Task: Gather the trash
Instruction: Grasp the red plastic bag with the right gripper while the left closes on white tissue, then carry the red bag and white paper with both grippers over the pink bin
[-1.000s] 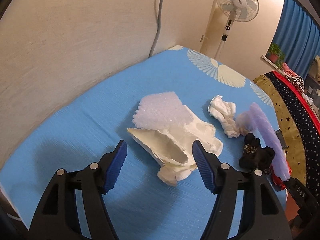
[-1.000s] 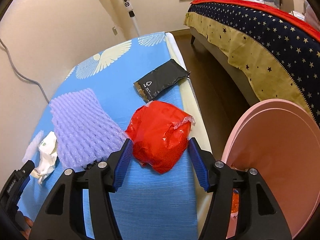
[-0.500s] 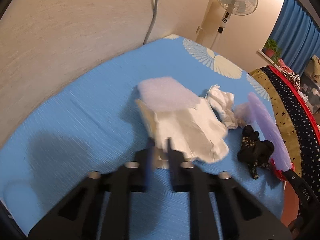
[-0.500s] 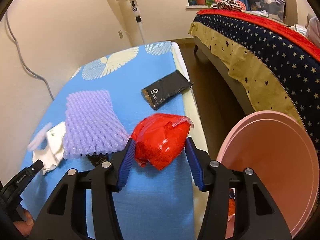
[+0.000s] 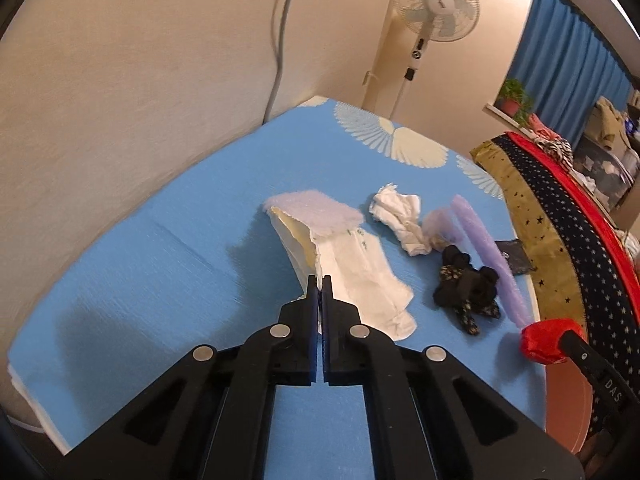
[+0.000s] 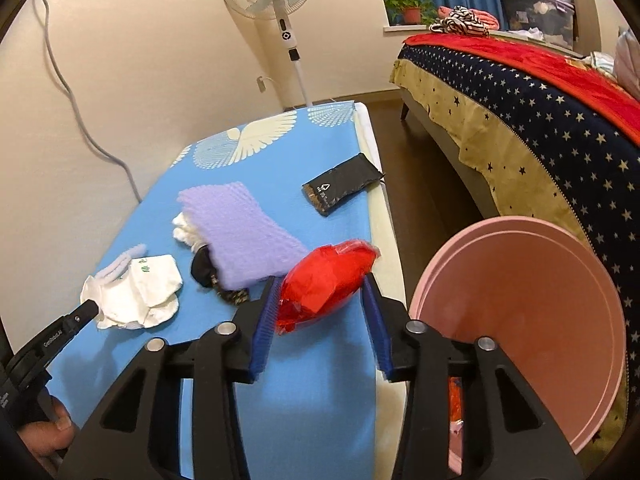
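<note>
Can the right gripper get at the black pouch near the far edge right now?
Probably not yet: the right gripper is shut on the red wrapper, so its jaws are occupied. The black pouch itself lies uncovered.

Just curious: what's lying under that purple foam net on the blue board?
Under the purple foam net, a crumpled white tissue and dark patterned cloth stick out. Anything further beneath is covered.
</note>
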`<state>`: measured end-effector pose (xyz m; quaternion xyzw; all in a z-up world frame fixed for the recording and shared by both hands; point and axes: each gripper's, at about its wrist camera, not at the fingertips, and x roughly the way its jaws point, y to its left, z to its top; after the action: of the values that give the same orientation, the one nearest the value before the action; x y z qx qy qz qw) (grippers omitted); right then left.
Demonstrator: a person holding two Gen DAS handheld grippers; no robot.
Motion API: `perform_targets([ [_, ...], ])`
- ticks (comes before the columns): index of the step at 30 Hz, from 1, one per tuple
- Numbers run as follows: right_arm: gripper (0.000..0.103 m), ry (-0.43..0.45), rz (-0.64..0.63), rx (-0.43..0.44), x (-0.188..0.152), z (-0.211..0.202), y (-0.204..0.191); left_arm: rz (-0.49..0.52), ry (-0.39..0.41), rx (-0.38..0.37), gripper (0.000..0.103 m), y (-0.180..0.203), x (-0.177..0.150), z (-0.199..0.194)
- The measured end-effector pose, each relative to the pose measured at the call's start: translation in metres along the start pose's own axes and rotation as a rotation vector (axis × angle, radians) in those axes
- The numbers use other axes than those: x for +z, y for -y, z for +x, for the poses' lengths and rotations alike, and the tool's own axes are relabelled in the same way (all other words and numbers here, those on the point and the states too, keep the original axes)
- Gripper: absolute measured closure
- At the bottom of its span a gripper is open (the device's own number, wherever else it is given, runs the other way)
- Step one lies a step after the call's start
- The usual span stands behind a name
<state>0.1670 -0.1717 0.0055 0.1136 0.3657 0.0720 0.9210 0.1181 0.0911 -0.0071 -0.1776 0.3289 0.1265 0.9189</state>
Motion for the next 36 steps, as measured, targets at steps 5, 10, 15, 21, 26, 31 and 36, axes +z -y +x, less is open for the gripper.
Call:
perform_targets([
  [5,0.070,0.032,-0.007,0.010,0.001,-0.020,-0.001,0.040,0.037,-0.030,0.102,0.008,0.000,-0.022],
  [10,0.073,0.055,-0.037,0.024,-0.003,-0.037,-0.005,0.092,0.073,-0.051,0.102,0.017,-0.002,-0.041],
  [15,0.074,0.081,-0.055,0.027,-0.006,-0.055,-0.009,0.132,0.116,-0.077,0.102,0.026,-0.002,-0.063],
  [21,0.074,0.130,-0.086,0.022,-0.007,-0.080,-0.012,0.178,0.147,-0.102,0.102,0.033,-0.003,-0.084],
  [26,0.074,0.154,-0.104,0.019,-0.010,-0.096,-0.013,0.218,0.155,-0.114,0.102,0.041,-0.006,-0.095],
  [31,0.074,0.180,-0.097,0.013,-0.010,-0.112,-0.008,0.225,0.167,-0.133,0.102,0.044,-0.007,-0.104],
  [36,0.074,0.206,-0.101,0.004,-0.012,-0.126,-0.006,0.236,0.174,-0.148,0.102,0.049,-0.010,-0.113],
])
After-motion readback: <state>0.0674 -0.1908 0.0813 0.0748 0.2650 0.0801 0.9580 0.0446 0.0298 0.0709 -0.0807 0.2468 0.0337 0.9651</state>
